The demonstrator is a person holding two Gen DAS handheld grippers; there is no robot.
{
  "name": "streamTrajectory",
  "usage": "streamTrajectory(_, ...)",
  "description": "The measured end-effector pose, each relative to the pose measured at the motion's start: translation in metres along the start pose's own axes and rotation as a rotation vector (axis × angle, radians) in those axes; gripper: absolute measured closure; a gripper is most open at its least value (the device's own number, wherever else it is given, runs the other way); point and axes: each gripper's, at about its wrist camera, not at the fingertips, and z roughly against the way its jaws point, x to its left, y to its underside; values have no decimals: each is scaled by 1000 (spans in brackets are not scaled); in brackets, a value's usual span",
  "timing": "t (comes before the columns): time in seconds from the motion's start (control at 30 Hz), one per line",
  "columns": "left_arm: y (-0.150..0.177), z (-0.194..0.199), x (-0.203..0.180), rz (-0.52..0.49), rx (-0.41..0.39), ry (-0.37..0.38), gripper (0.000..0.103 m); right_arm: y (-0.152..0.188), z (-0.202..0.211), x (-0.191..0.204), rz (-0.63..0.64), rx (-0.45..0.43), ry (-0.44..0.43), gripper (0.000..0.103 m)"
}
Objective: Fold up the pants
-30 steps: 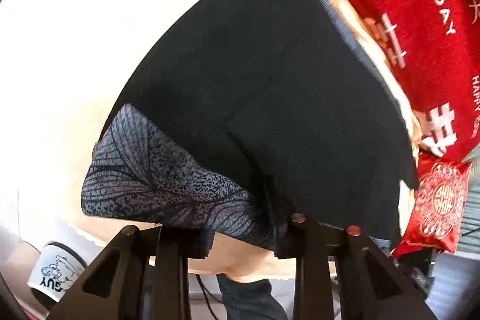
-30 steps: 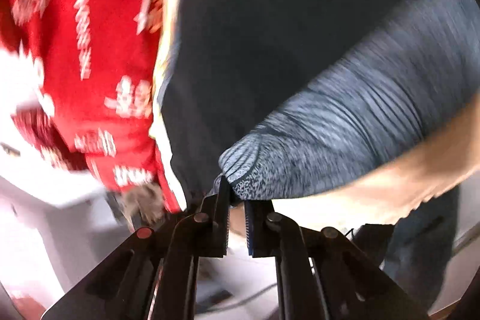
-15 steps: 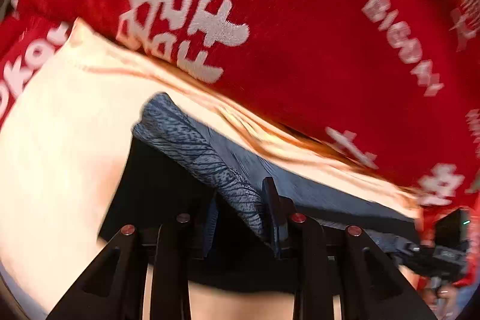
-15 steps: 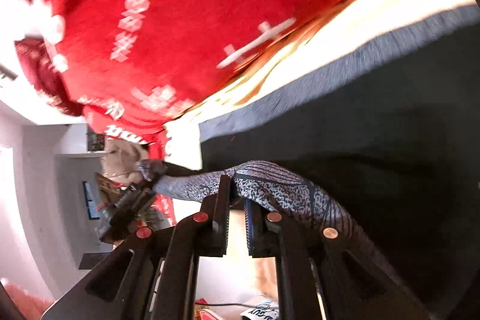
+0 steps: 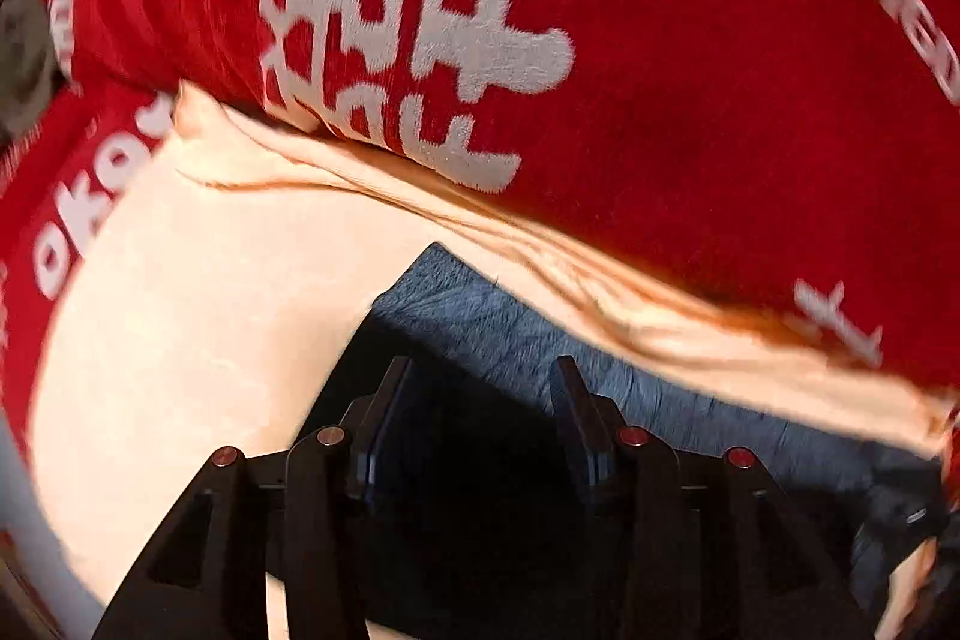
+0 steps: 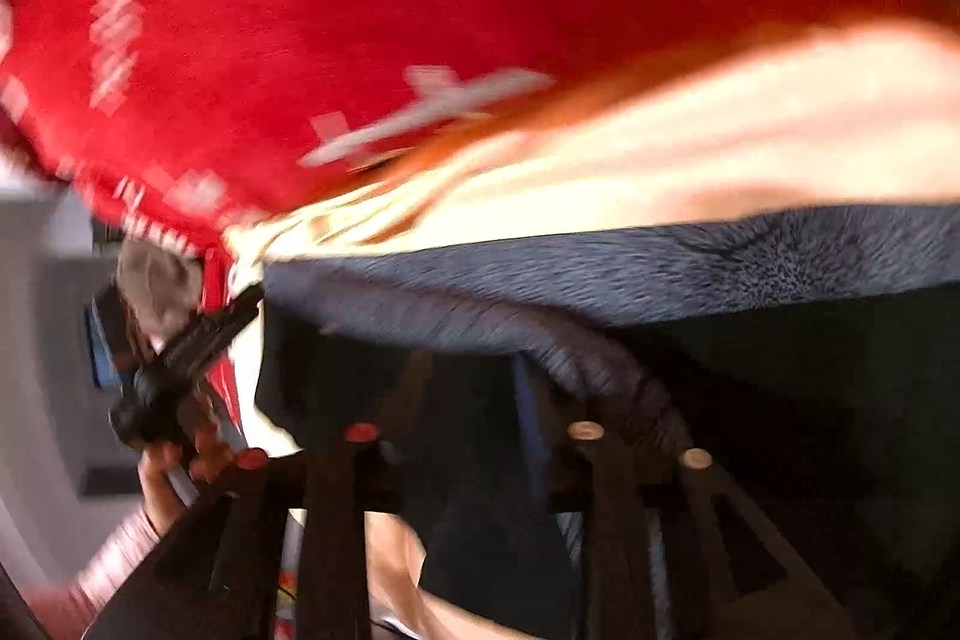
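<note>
The dark pants (image 5: 510, 460) lie folded on a cream sheet (image 5: 198, 316), with their grey patterned hem (image 5: 498, 328) lying along the far edge. My left gripper (image 5: 480, 388) is open, its fingers spread just above the dark cloth behind the hem, and holds nothing. In the right wrist view the hem (image 6: 690, 262) runs across the frame and a rolled part of it (image 6: 600, 358) lies against the right finger. My right gripper (image 6: 462, 376) is open, low over the pants (image 6: 810, 400). The view is blurred.
A red blanket with white lettering (image 5: 600, 40) is bunched just beyond the pants and fills the far side in both views (image 6: 360, 10). In the right wrist view the other hand-held gripper (image 6: 174, 370) and the hand show at the left, by the bed's edge.
Both grippers carried the patterned hem forward over the pants toward the red blanket, then opened and let it go. The hem now lies along the far edge.
</note>
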Motion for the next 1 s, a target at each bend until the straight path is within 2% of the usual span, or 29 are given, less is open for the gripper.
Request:
streamTrajectory(0.07,13,-5,-9,-45,30,-10,55,9,6,20,73,-8,-43,70)
streamTrajectory(0.13,28,-20,-18,-62,74,-39,55,11,-7,32,112,29,-47,70)
streamTrajectory(0.2,37,-42,-28,-39,90,-90,55,9,-31,33,137,65,14,70)
streamTrajectory(0.23,40,-45,-32,-42,69,-120,47,5,-42,26,140,77,70,70)
streamTrajectory(0.27,40,-46,-35,-50,77,-131,47,2,-51,15,132,85,124,73)
streamTrajectory(0.3,39,-45,-37,-56,85,-137,47,-4,-55,6,104,76,146,87)
streamTrajectory(0.33,39,-43,-40,-69,98,-133,47,-9,-50,-1,63,48,127,88)
streamTrajectory(0.4,37,-29,-45,-97,114,-96,47,-11,-19,-9,4,-37,71,84)
streamTrajectory(0.47,45,-13,-58,-148,126,-63,47,-2,16,-13,6,-105,26,81)
streamTrajectory(0.53,60,9,-79,-227,145,-11,47,14,46,-21,2,-141,14,61)
streamTrajectory(0.6,79,19,-107,-297,182,57,47,41,77,-39,-44,-176,-5,53)
streamTrajectory(0.73,127,32,-179,-414,277,258,47,116,126,-99,-219,-211,-42,53)
streamTrajectory(0.9,183,29,-263,-536,414,465,46,237,173,-159,-469,-270,63,53)
streamTrajectory(1.0,208,25,-312,-608,449,507,46,311,194,-189,-625,-310,119,53)
